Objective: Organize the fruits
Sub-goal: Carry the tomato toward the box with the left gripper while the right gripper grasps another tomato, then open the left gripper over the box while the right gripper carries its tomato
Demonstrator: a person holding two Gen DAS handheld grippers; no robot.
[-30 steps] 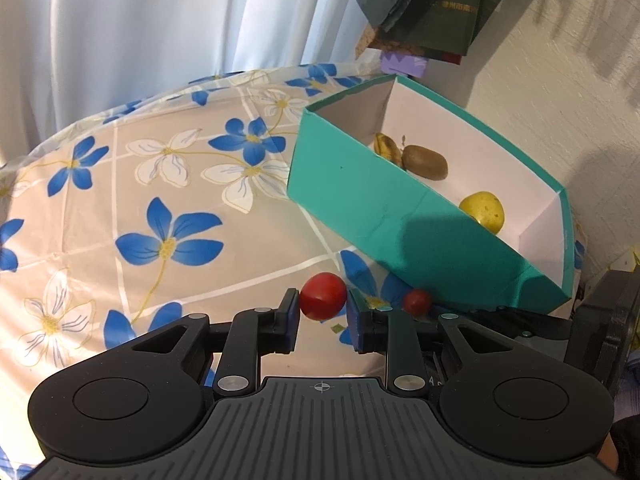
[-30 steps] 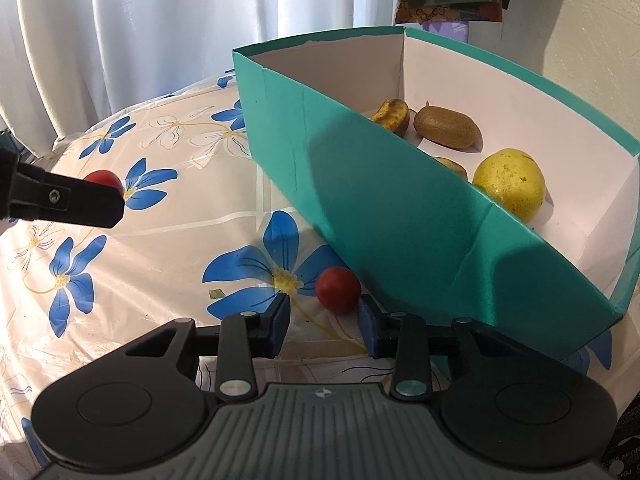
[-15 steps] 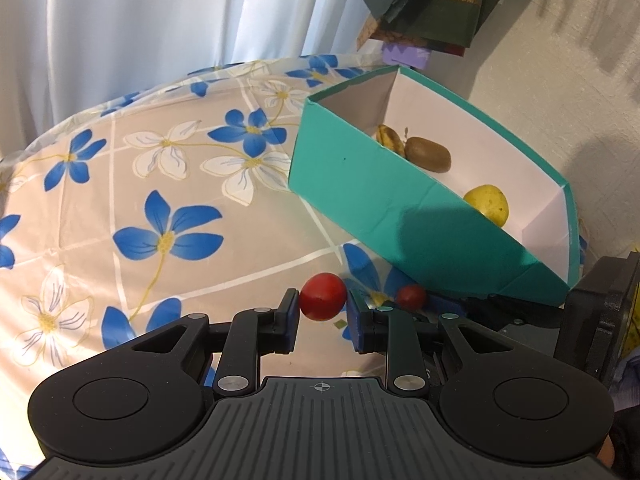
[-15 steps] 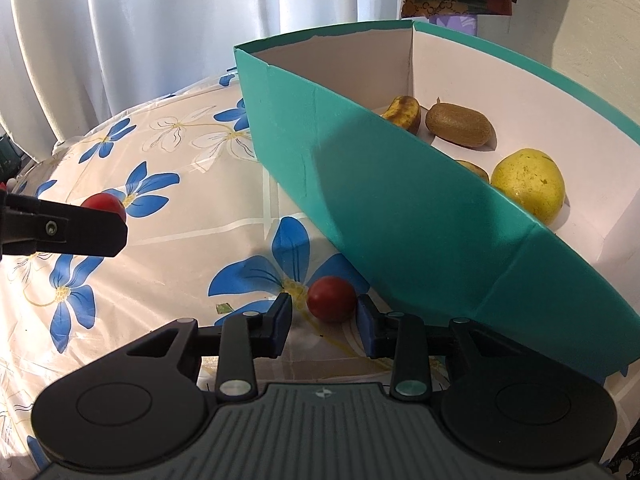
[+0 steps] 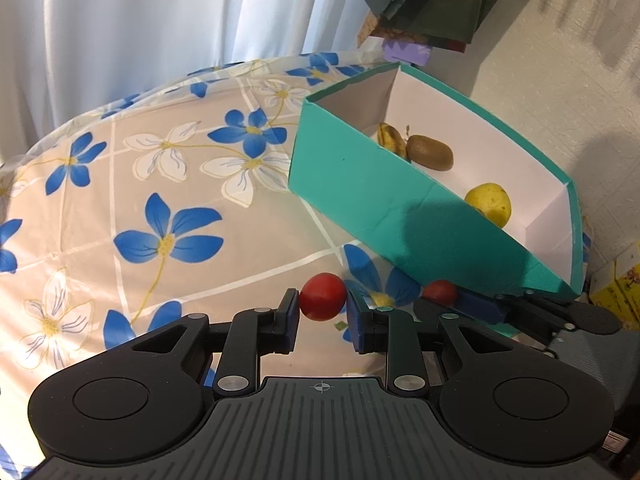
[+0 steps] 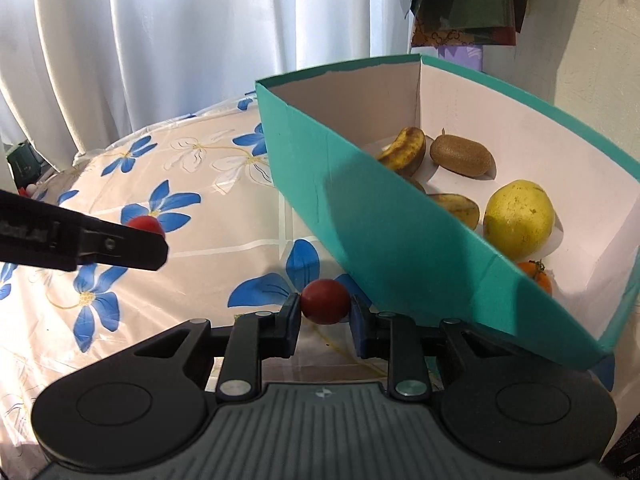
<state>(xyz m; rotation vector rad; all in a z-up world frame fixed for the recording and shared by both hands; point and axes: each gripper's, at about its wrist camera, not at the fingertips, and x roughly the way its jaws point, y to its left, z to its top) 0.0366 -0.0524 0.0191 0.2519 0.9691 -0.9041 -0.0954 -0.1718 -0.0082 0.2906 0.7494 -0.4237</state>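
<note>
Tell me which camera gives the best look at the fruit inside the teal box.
The right wrist view. It looks over the teal box wall and shows bananas, kiwi, yellow fruit and an orange one. The left wrist view shows only one banana, the kiwi and part of the yellow fruit.

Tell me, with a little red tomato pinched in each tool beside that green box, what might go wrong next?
Both tomatoes are round and pinched only at the tips of the jaws, so either might pop out or get squashed. The green box has a tall near wall; a low lift could knock a tomato against it.
</note>
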